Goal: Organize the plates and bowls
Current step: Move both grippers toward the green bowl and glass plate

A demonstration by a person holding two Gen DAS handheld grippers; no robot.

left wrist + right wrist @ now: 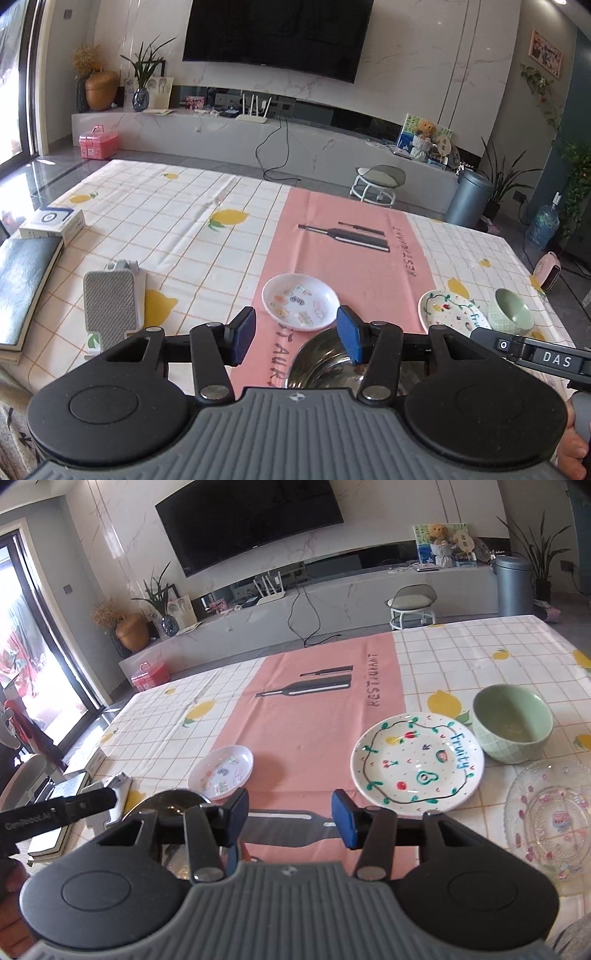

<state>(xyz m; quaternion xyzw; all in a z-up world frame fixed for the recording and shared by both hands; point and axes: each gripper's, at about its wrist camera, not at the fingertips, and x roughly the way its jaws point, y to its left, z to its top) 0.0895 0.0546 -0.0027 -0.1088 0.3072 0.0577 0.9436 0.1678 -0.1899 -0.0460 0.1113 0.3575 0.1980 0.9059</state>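
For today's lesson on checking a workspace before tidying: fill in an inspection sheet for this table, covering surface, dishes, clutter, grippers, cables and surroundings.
Surface: lemon tablecloth with pink mat on it.
Job's things: small white dish, Fruity plate, green bowl, glass plate, steel bowl; all apart, unstacked.
Clutter: books, white box, grey device.
Grippers: left gripper and right gripper open, empty.
Cables: black cable off the TV bench.
Surroundings: TV, stool, bin.

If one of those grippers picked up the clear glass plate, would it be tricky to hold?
Probably. The glass plate looks glossy, so likely slippery. Its thin, scalloped rim lies low on the tablecloth, giving little to grab. Being glass, it would likely chip or break if dropped.
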